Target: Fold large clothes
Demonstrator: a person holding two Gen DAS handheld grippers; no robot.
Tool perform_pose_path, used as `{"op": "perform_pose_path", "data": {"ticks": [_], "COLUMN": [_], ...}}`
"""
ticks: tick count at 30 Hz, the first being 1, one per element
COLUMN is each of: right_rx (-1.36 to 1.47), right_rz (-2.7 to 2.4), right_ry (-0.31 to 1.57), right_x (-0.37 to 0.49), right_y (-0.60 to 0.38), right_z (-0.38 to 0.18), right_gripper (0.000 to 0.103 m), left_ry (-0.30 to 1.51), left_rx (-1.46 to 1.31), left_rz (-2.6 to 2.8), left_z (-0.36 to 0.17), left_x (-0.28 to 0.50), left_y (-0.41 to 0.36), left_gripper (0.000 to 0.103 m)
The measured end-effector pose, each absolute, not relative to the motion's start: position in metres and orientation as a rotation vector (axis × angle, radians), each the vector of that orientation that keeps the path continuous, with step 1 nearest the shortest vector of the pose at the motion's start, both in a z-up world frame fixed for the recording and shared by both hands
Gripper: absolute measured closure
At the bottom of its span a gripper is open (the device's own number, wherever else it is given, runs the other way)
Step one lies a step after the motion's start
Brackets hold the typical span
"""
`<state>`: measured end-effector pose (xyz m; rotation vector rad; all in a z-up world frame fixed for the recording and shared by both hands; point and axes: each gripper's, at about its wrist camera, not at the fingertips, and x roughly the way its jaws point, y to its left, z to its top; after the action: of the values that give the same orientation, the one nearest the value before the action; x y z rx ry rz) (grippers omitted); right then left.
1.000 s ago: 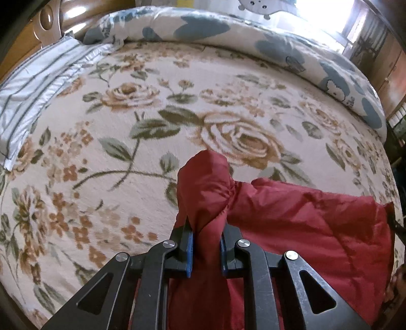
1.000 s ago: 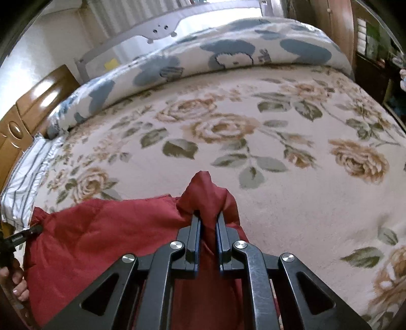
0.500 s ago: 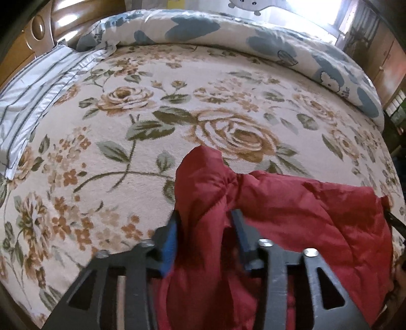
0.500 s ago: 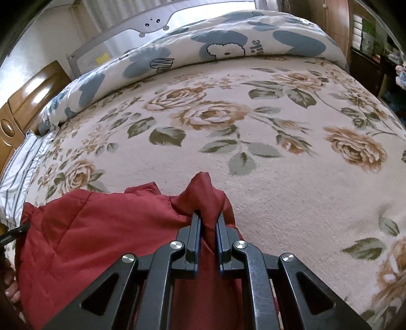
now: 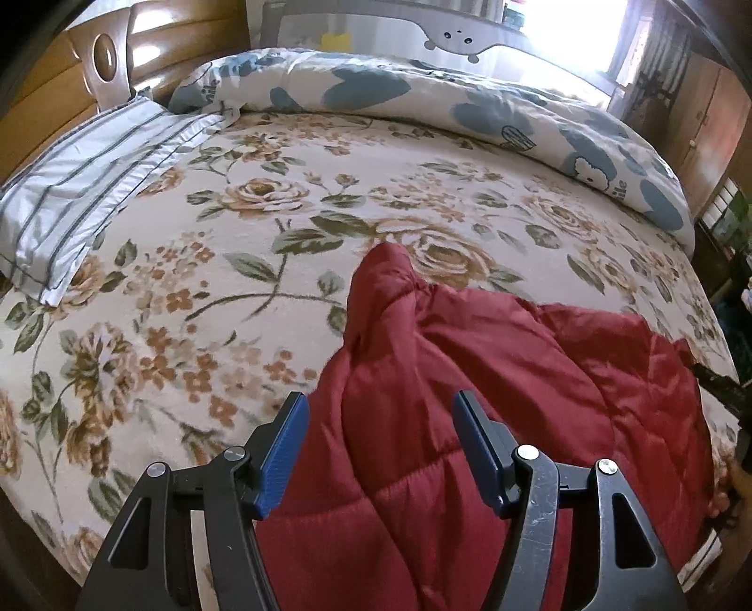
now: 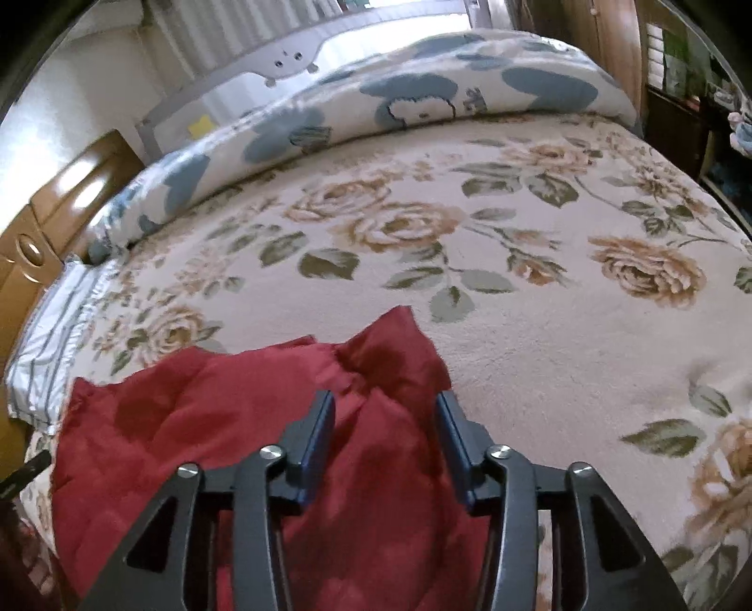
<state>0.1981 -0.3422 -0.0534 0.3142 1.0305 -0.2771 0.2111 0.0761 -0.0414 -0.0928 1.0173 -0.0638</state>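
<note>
A dark red quilted garment [image 5: 493,376] lies spread on the floral bed cover [image 5: 235,263], with a raised corner [image 5: 385,272] pointing toward the far side. My left gripper [image 5: 380,413] hovers over its left part, jaws opening, blue pads clear of the cloth between them. In the right wrist view the same red garment [image 6: 225,413] lies under my right gripper [image 6: 385,413], whose jaws are opening too; the fabric peak [image 6: 395,338] sits beyond the fingers and no pad presses on it.
A striped pillow [image 5: 84,188] lies at the left by the wooden headboard [image 5: 70,80]. A rolled blue-and-white quilt [image 5: 470,108] runs along the far edge before a grey bed rail [image 5: 446,33]. Wooden cupboards [image 5: 705,122] stand at the right.
Both grippers have let go of the pinched corners of the red garment and opened. The left one pulled back and rose; the cloth has settled onto the bed.
</note>
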Motion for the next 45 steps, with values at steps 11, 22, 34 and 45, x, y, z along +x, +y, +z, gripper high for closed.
{"op": "perform_pose_path", "data": {"ticks": [11,22,34,45], "right_rx": [0.287,0.248,0.192,0.122], "right_rz": [-0.181,-0.214,-0.151,-0.098], "right_ry": [1.043,1.031,1.018,1.061], "right_x": [0.129,0.063,0.042,0.06], "right_y": [-0.302,-0.286,-0.238,-0.201], "right_z": [-0.045,-0.033,-0.027,-0.045], "right_gripper": [0.057,0.049,0.043,0.03], "left_ry": [1.015,0.999,1.023,1.049], "left_rx": [-0.085,-0.082,-0.008,0.061], "left_rz": [-0.091,-0.11,-0.159,-0.154], "left_z": [-0.042,-0.034,-0.032,-0.046], "left_x": [0.165,0.114,0.079,0.083], "left_y": [0.079,0.087,0.053,0.021], "left_gripper": [0.04,0.04,0.032,0.017]}}
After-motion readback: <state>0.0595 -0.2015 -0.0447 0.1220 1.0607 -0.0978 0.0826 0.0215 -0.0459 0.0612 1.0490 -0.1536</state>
